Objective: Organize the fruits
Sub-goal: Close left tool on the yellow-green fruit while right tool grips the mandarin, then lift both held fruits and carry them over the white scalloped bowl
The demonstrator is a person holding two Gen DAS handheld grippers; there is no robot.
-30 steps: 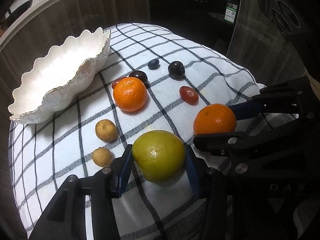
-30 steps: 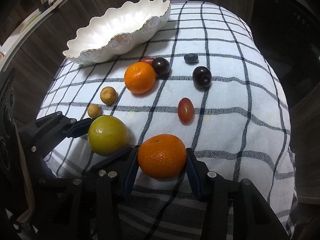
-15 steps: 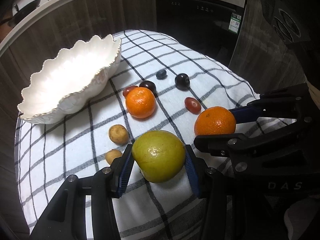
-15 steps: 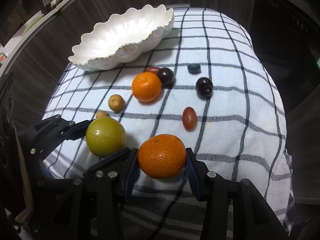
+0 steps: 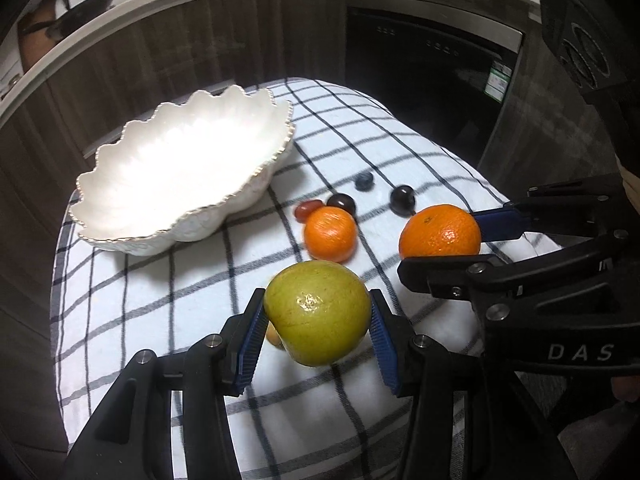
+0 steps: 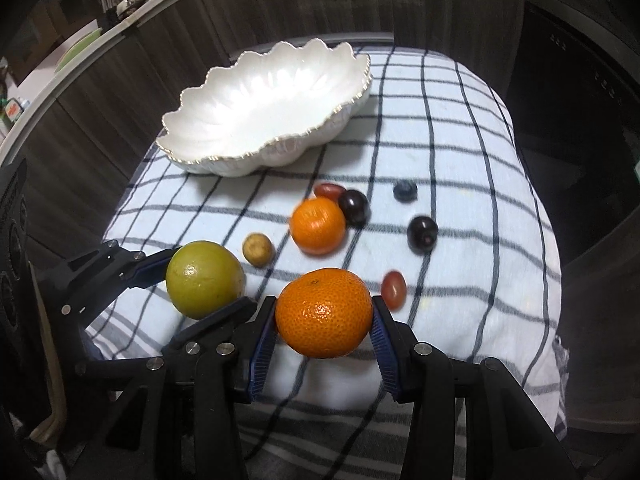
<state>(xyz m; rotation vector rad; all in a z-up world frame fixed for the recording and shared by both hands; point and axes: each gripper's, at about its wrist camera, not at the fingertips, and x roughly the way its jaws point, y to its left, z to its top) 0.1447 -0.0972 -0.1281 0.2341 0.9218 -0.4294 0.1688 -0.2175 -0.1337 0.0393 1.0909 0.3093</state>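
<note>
Fruits are split between the grippers and the checked cloth [image 6: 460, 128]. A green citrus [image 5: 317, 312] is pinched by the left gripper [image 5: 318, 334], blue pads pressed on both sides, and it's held clear above the cloth's near edge. A mandarin [image 6: 324, 312] is clamped the same way in the right gripper [image 6: 324, 334], just beside it. Left lying mid-cloth: a second mandarin [image 6: 318, 225], two dark plums [image 6: 354, 206] [image 6: 422, 234], a blueberry [image 6: 405, 191], two red grapes [image 6: 394, 290] [image 6: 329, 191] and a small brown longan-like fruit [image 6: 258, 249]. The scalloped white bowl [image 6: 200, 120] is parked at the far left corner, nothing visible inside.
</note>
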